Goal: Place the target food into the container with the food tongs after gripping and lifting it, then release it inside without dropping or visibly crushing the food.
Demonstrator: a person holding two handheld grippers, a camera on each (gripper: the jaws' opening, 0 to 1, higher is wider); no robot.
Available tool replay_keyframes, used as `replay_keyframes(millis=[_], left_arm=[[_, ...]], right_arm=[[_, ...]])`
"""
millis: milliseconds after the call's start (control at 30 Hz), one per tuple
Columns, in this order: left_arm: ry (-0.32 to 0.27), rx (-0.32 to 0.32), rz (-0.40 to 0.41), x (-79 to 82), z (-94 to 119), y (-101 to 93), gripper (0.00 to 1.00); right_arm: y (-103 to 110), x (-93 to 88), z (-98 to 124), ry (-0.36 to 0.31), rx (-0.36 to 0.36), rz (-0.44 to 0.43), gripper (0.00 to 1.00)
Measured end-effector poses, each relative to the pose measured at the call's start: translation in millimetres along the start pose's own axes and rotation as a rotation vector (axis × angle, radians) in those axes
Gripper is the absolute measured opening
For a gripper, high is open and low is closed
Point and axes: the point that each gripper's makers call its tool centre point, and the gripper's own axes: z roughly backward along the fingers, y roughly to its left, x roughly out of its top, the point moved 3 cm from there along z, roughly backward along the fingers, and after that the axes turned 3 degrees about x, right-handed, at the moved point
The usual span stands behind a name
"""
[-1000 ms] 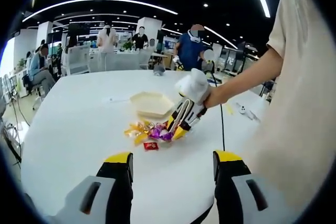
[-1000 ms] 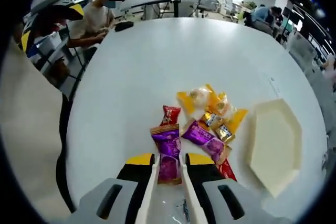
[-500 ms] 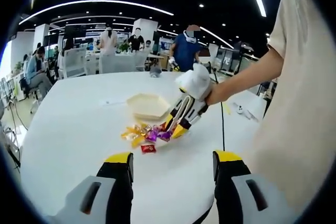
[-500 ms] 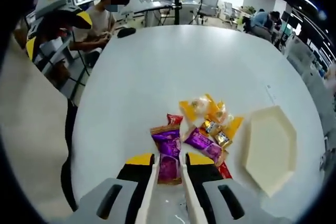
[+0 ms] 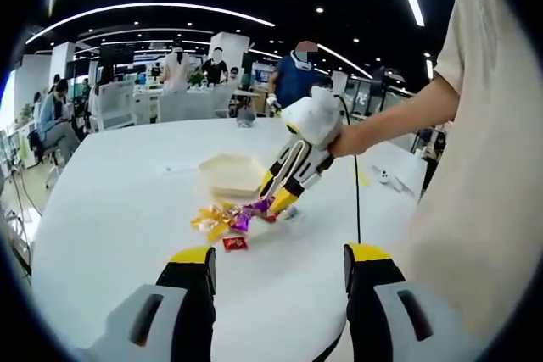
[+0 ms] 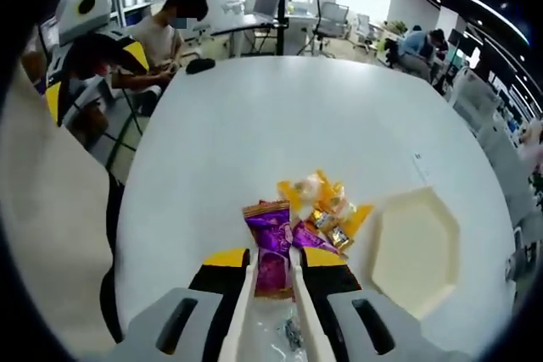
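Two grippers are in my charge here. In the right gripper view, my right gripper (image 6: 273,258) rises from the bottom edge with its yellow-tipped jaws pressed onto the food tongs (image 6: 271,311), whose pale blades run forward between them. The tongs pinch a purple candy wrapper (image 6: 271,242) by its near end; it is held above the white table (image 6: 254,133), with its far end pointing towards the pile.

Just beyond the held wrapper lies the pile of wrapped sweets (image 6: 324,209), yellow, orange and purple pieces touching one another near the middle of the table. To the right of the pile, close by but apart from it, sits the hexagonal cream container (image 6: 415,250), nearer the table's right edge; nothing lies in it. At the table's far left corner a seated person (image 6: 165,27) leans over the edge.

In the left gripper view, my left gripper (image 5: 278,270) stands at the bottom with its jaws spread wide and nothing between them, held over the near edge of the table (image 5: 110,209). Farther out, the right gripper (image 5: 293,171) enters from the right in my gloved hand (image 5: 316,120), its tip carrying the purple wrapper (image 5: 254,208) just above the pile (image 5: 222,222). The container (image 5: 231,174) lies behind that, towards the far edge.
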Motion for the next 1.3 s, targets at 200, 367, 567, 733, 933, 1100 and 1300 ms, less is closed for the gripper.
replay_keyframes(millis=[200, 367, 567, 733, 933, 1100, 1300], left_arm=[[-0.006, -0.003, -0.004, 1.9, -1.5, -0.4, 0.61], [-0.01, -0.005, -0.004, 3.2, -2.3, -0.8, 0.61], [-0.009, -0.008, -0.005, 2.8, -2.8, -1.8, 0.61], [-0.009, -0.005, -0.006, 3.3, -2.5, -1.7, 0.61], [-0.007, -0.004, -0.006, 2.0, -1.6, -1.7, 0.61], [-0.011, -0.004, -0.006, 3.5, -2.4, -1.1, 0.61], [-0.017, -0.004, -0.009, 4.9, -2.9, 0.0, 0.61]], right_arm=[[-4.4, 1.1, 4.8, -0.005, -0.013, 0.0, 0.23], [-11.8, 2.2, 11.1, -0.015, -0.031, -0.007, 0.23], [-22.3, 9.6, 20.1, -0.027, -0.059, -0.003, 0.23], [-30.6, 16.5, 27.6, -0.034, -0.082, 0.009, 0.23], [-39.8, 18.0, 36.3, -0.036, -0.105, 0.016, 0.23], [-45.0, 19.1, 41.3, -0.032, -0.12, 0.019, 0.23], [-58.0, 21.9, 48.2, -0.033, -0.143, 0.028, 0.23]])
